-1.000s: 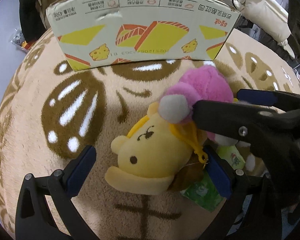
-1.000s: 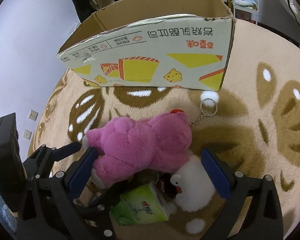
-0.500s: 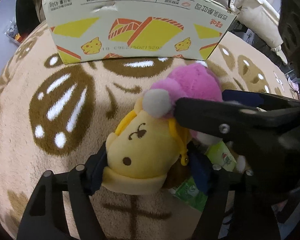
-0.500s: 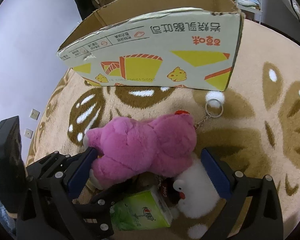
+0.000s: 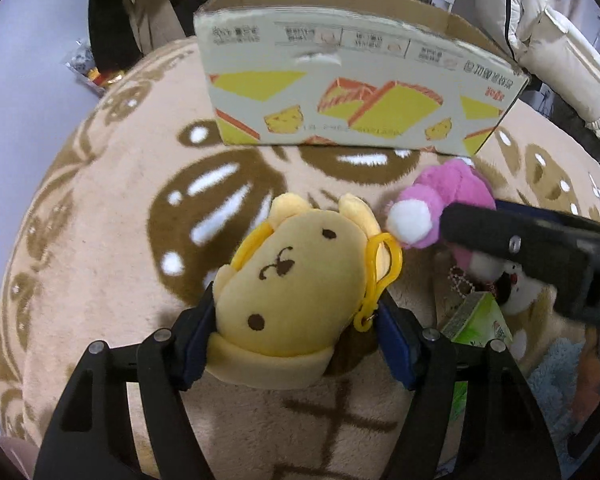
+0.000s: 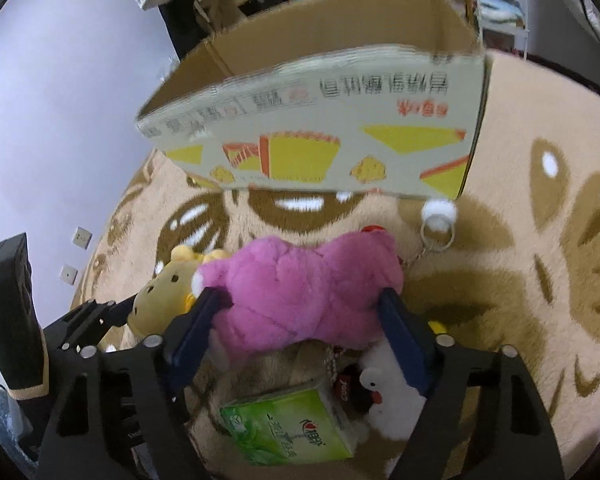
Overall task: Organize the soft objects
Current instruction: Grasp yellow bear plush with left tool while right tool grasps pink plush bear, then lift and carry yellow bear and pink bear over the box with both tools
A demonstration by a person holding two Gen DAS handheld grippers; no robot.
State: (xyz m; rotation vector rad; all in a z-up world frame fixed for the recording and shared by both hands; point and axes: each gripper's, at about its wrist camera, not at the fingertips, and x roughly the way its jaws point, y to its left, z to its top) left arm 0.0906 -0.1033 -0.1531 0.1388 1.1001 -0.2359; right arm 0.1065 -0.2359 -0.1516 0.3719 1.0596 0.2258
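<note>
My left gripper [image 5: 296,344] is shut on a yellow plush dog [image 5: 292,280] with a yellow clip, held above the carpet. My right gripper [image 6: 300,328] is shut on a pink plush bear [image 6: 304,292] and holds it raised. The pink bear also shows in the left wrist view [image 5: 440,208], and the yellow plush shows in the right wrist view [image 6: 164,288]. An open cardboard box [image 6: 320,128] with yellow cheese print stands on the carpet just beyond both toys; it also shows in the left wrist view [image 5: 352,92].
A green tissue pack [image 6: 288,428] and a white plush bird [image 6: 388,396] lie on the tan patterned carpet [image 6: 540,280] under the right gripper. A white pompom keyring [image 6: 438,216] lies by the box's corner. Clothes and shelves stand behind the box.
The left gripper closed on the yellow plush and lifted it. The right gripper closed on the pink bear and lifted it. Both views have risen, so the box's open top now shows.
</note>
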